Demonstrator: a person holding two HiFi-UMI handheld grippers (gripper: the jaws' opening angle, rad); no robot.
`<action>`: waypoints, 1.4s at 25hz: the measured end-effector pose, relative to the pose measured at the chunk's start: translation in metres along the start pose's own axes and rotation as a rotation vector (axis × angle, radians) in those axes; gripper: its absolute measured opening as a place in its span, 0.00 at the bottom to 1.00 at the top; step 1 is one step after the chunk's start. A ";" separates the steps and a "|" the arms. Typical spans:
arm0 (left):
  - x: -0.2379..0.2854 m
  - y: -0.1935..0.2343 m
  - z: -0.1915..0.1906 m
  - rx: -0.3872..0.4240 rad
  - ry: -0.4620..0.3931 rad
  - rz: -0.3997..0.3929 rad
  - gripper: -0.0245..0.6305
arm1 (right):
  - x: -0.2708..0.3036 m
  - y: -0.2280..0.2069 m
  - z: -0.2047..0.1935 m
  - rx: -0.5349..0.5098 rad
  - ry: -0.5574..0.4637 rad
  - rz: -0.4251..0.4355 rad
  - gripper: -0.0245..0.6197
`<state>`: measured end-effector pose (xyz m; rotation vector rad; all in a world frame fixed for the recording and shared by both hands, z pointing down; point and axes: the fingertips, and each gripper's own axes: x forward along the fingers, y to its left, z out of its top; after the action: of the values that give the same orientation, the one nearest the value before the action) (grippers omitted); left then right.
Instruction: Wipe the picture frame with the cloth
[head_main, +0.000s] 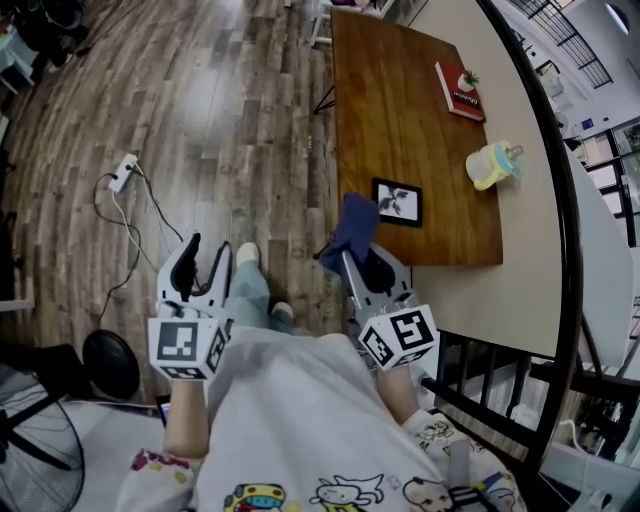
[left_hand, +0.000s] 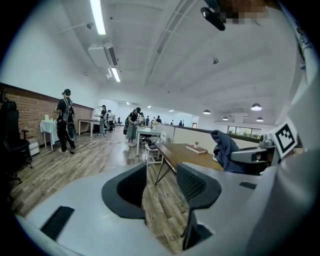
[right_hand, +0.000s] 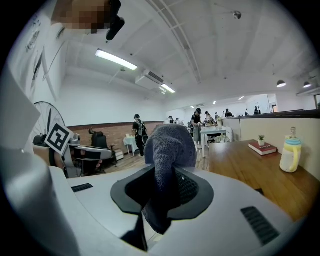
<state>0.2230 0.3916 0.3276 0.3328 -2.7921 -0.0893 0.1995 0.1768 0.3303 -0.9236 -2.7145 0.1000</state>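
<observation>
A small black picture frame (head_main: 397, 202) lies flat near the front edge of the wooden table (head_main: 400, 100). My right gripper (head_main: 352, 262) is shut on a dark blue cloth (head_main: 351, 232) that bunches up above its jaws, just short of the table's front edge and left of the frame. In the right gripper view the cloth (right_hand: 169, 150) fills the gap between the pads. My left gripper (head_main: 207, 258) hangs over the wooden floor, well left of the table. Its jaws stand open with nothing between them, and the floor shows through the gap of the left gripper (left_hand: 160, 187).
On the table also stand a yellow-and-blue bottle (head_main: 493, 165) at the right and a red book (head_main: 460, 92) further back. A power strip with cables (head_main: 122, 172) lies on the floor at left. A black railing (head_main: 560, 200) curves past the table's right side. Several people stand far off.
</observation>
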 end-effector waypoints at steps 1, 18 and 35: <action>0.010 0.007 0.004 0.003 0.003 -0.006 0.29 | 0.011 -0.003 0.003 0.001 0.001 -0.006 0.15; 0.156 0.121 0.069 0.040 0.026 -0.102 0.31 | 0.169 -0.056 0.060 0.003 -0.004 -0.146 0.15; 0.213 0.124 0.059 0.046 0.087 -0.229 0.31 | 0.173 -0.092 0.050 0.039 0.038 -0.316 0.15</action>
<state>-0.0194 0.4622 0.3513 0.6513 -2.6632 -0.0626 0.0001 0.2094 0.3368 -0.4716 -2.7722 0.0707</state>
